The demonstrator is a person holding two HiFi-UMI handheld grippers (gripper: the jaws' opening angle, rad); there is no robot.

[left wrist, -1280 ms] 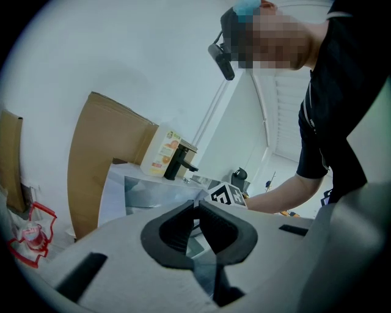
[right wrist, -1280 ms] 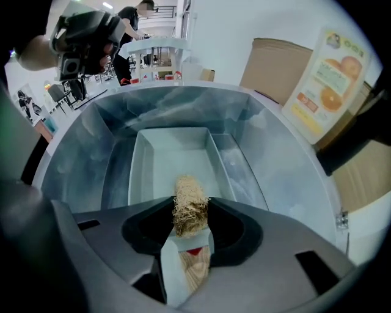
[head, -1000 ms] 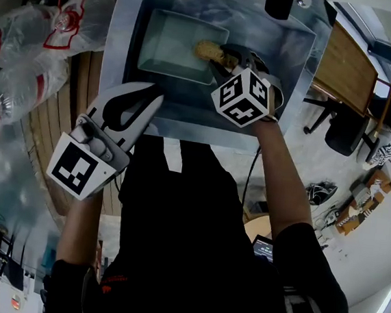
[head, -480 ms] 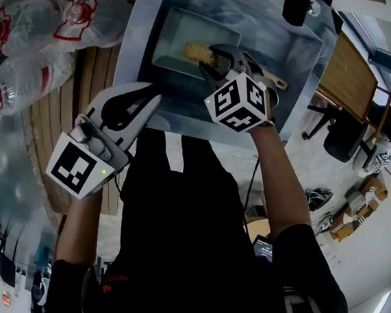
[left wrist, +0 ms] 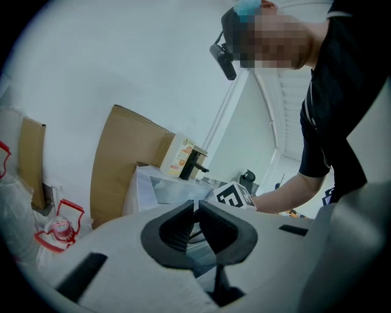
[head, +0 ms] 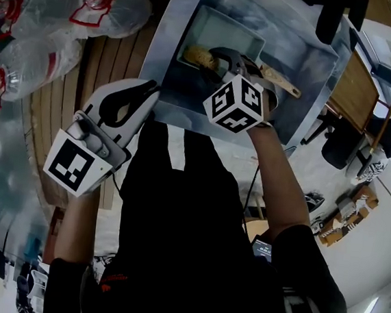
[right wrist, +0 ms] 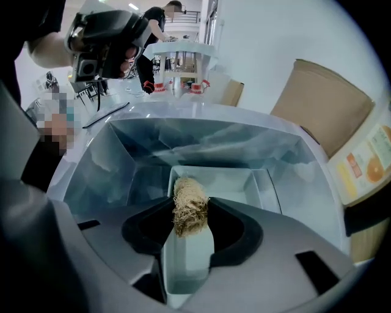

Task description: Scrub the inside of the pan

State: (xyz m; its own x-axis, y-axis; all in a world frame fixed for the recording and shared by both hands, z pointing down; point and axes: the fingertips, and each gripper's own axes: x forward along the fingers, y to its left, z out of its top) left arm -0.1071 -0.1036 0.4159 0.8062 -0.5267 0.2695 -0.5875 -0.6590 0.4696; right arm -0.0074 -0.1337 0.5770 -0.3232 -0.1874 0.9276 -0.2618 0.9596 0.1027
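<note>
A pale rectangular pan (head: pixel 234 36) lies in the steel sink (head: pixel 171 54). My right gripper (head: pixel 215 59) reaches into the pan, shut on a tan fibrous scrubber (head: pixel 197 55) near the pan's left end. In the right gripper view the scrubber (right wrist: pixel 190 205) is pinched between the jaws of the right gripper (right wrist: pixel 190 215), just above the pan's floor (right wrist: pixel 235 182). My left gripper (head: pixel 149 91) hangs over the sink's near left edge, apart from the pan. The left gripper (left wrist: pixel 196 211) has its jaws together with nothing between them.
A wooden-handled brush (head: pixel 282 81) lies in the sink right of the pan. A black faucet (head: pixel 330 17) stands at the sink's far side. Plastic bags of bottles (head: pixel 36 27) sit on the wooden slats (head: pixel 115 59) at left. A chair (head: pixel 341 142) is at right.
My right gripper has carried the scrubber from the pan's right end toward its left end. The left gripper has stayed shut in about the same place. The head view has shifted.
</note>
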